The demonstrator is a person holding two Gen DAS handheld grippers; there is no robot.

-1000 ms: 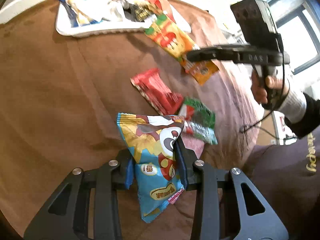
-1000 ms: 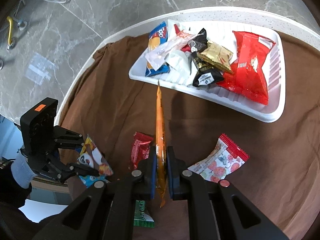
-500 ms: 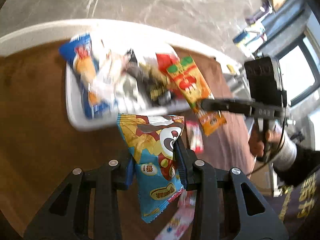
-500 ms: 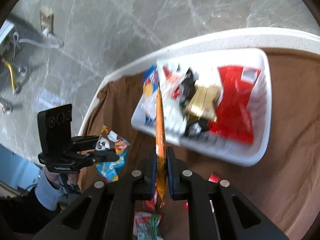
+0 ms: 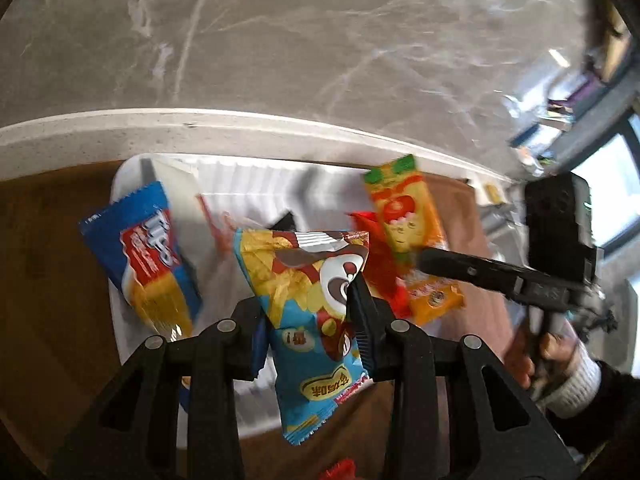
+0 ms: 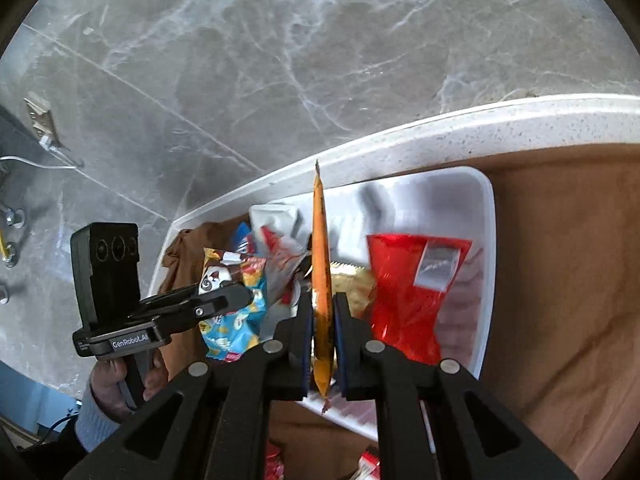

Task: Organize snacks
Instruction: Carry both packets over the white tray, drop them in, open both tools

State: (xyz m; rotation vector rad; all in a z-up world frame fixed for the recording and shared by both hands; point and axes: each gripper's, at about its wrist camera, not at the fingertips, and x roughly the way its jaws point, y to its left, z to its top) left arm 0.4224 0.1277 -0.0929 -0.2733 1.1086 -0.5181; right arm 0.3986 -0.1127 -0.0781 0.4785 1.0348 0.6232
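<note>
1. The blue snack bag (image 5: 316, 320) hangs in the left gripper (image 5: 312, 320); the jaws press on it from both sides, at a narrow opening, above the left part of the white tray (image 5: 256, 176).
2. The orange packet (image 6: 322, 280) stands on its edge in the right gripper (image 6: 322, 328); the jaws are almost fully closed on this thin packet.
3. In the left wrist view the same orange packet (image 5: 404, 220) shows its flat face, held above the right part of the tray.
4. In the tray lie a blue biscuit pack (image 5: 148, 256), a red bag (image 6: 412, 288) and a gold packet (image 6: 354, 284); some other wrappers are too blurred to name.
5. The tray sits on a brown cloth (image 6: 560, 280), near the white edge of the table (image 6: 480, 128).
6. A person's hand (image 6: 116, 380) with a light sleeve holds the handle of the left gripper; the other hand (image 5: 556, 352) holds the right one.
7. Beyond the table is a grey marble floor (image 6: 280, 40).
8. Two more small red wrappers (image 6: 276, 464) lie on the cloth below the tray, partly hidden by the gripper.
</note>
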